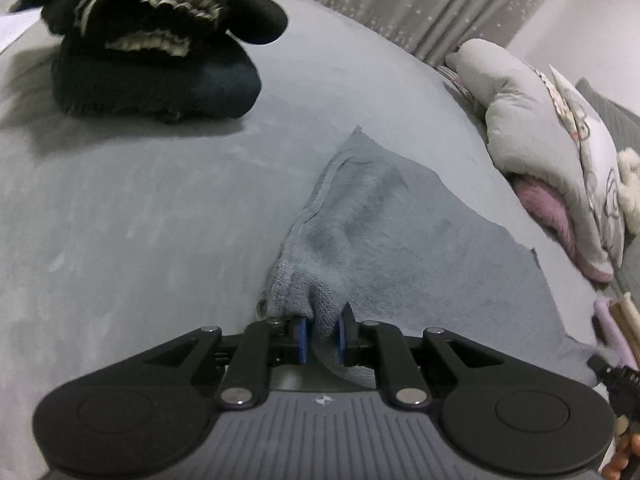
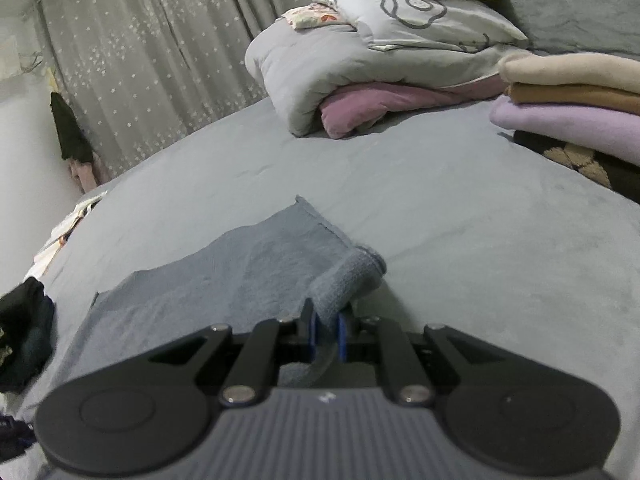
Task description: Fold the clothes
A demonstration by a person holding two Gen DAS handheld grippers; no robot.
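The towel (image 1: 400,232) is plain grey-blue, a shade darker than the pale grey-blue sheet (image 2: 480,208). Both grippers are black with blue pads (image 1: 303,340). The clothes pile (image 1: 152,52) is black with cream frilled trim. The quilt (image 2: 320,64) is light grey over pink, the pillow (image 2: 420,16) grey with a flower outline. Folded stack (image 2: 572,96): cream, tan, lilac. The curtain (image 2: 140,60) is grey with white stars.
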